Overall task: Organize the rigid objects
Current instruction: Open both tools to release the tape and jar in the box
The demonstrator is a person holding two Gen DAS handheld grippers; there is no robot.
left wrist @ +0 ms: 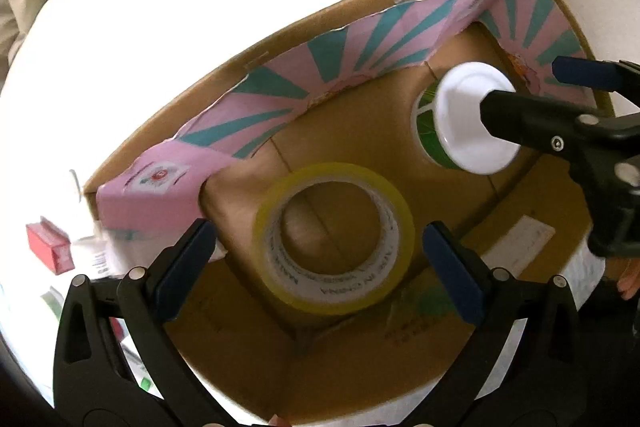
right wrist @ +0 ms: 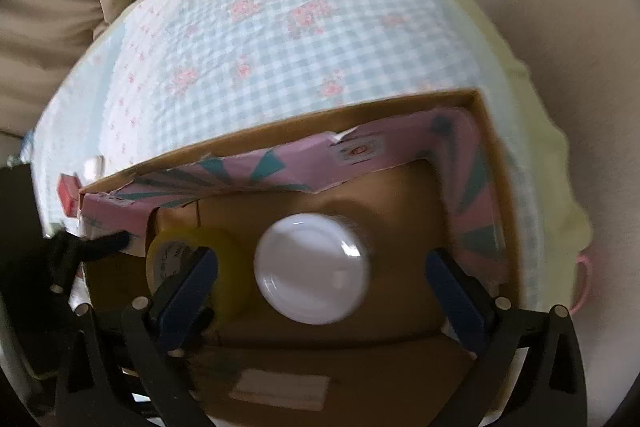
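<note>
We see box [left wrist: 360, 379] on checked cloth [right wrist: 280, 39]. Tape roll [left wrist: 335, 239] lies flat on box floor, centre of left view, between our left gripper [left wrist: 318, 267] pads, jaws apart, not touching roll. White-lidded jar [left wrist: 472, 119] stands at 2 o'clock from roll, near pink-teal liner [left wrist: 256, 119]. Right gripper [right wrist: 322, 287] hangs over jar lid, jaws apart, clear of it. Red block [left wrist: 50, 247] on cloth outside box, 9 o'clock.
</note>
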